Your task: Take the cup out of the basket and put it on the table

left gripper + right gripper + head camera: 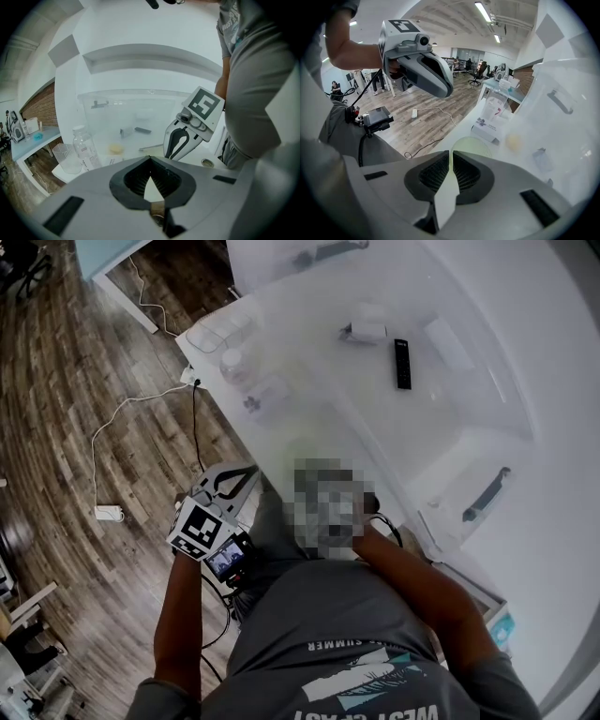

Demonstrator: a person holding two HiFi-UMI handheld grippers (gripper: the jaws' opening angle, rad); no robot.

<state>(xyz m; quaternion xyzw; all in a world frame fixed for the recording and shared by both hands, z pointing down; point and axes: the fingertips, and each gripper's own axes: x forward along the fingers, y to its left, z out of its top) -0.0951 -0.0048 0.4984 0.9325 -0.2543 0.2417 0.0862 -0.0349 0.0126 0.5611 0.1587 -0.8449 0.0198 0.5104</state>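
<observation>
A pale, see-through yellowish cup (472,144) stands on the white table (454,133), just past my right gripper (450,153). The right jaws stand a narrow slit apart, with the cup's near edge in line with that slit; I cannot tell if a pad touches it. In the left gripper view the right gripper (170,156) points down at the table (197,157). My left gripper (151,159) is shut on nothing and hangs at the table's near edge (246,474). The mosaic patch hides the right gripper in the head view.
A large clear basket (140,110) with a handle (559,101) sits behind the cup, with a black remote (401,363) in it. A ribbed clear cup (64,157) and a bottle (85,148) stand at the table's left end. Cables (122,413) lie on the wooden floor.
</observation>
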